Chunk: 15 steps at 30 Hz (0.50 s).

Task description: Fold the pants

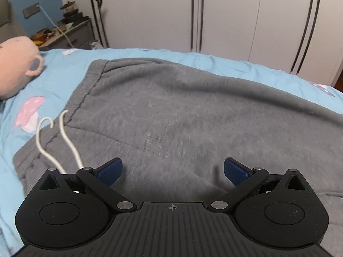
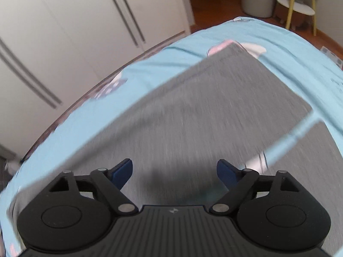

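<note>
Left tongs (image 1: 172, 172) spread wide and empty, blue pads (image 1: 110, 171) hanging just over thick grey pants (image 1: 171, 111) near the waist end. Right tongs (image 2: 174, 174) likewise released, nothing between the pads, poised above the leg end of the same pants (image 2: 193, 111), where two legs lie side by side with a thin strip of blue bedsheet (image 2: 295, 132) showing between them; view there streaked by blur, so fine creases cannot be read. Pants laid flat across the bed, on the blue sheet (image 1: 64, 79), elastic waistband (image 1: 85, 90) toward the left of the left view, white drawstring (image 1: 64, 141) trailing off it beside the left tongs. Probably fleece: soft, limp, fairly heavy for cloth, unlikely to slip from rubbery pads, nothing breakable. Likely to sag and drag if lifted from a single point. Best pinched at firm edges: waistband at one end, cuff hems at the other, both layers together. Worth keeping clear of the drawstring, which would pull loose rather than carry the cloth. Plush toy (image 1: 17, 64) and white wardrobe (image 1: 214, 15) beyond, well clear.
</note>
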Motion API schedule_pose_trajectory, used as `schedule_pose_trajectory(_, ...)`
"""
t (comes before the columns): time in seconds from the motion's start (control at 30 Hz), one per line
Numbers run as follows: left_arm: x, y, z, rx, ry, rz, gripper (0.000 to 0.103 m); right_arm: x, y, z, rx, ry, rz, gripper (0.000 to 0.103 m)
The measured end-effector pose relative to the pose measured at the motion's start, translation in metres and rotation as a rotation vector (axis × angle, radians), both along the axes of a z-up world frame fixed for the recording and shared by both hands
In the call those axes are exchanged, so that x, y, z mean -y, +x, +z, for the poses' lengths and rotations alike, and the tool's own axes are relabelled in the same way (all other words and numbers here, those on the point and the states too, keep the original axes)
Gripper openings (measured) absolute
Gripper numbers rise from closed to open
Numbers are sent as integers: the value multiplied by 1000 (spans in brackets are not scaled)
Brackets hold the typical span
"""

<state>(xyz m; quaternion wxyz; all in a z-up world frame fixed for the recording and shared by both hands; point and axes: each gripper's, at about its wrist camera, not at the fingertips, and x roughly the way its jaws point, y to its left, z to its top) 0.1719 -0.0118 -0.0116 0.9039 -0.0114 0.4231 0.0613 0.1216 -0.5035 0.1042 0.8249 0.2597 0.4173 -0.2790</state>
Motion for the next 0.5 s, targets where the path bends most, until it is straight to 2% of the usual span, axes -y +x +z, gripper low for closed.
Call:
schedule_pose_trajectory(0.1,-7,3,-5,72,6,22,103,22,47,-12,-12,11,-43,74)
schedule_pose_trajectory(0.2,-9,8,-13,116,17,21,103,45,88,-25,-20,34,-106,74)
schedule_pose_trajectory(0.37,-15,20,-34,63,-25,-8,103,72,142,-49,-107,3,-209,79)
schedule_pose_trajectory(0.5,-18,24,-42,41,-46,-13,103,95,157,-66,-139,32,-291,79)
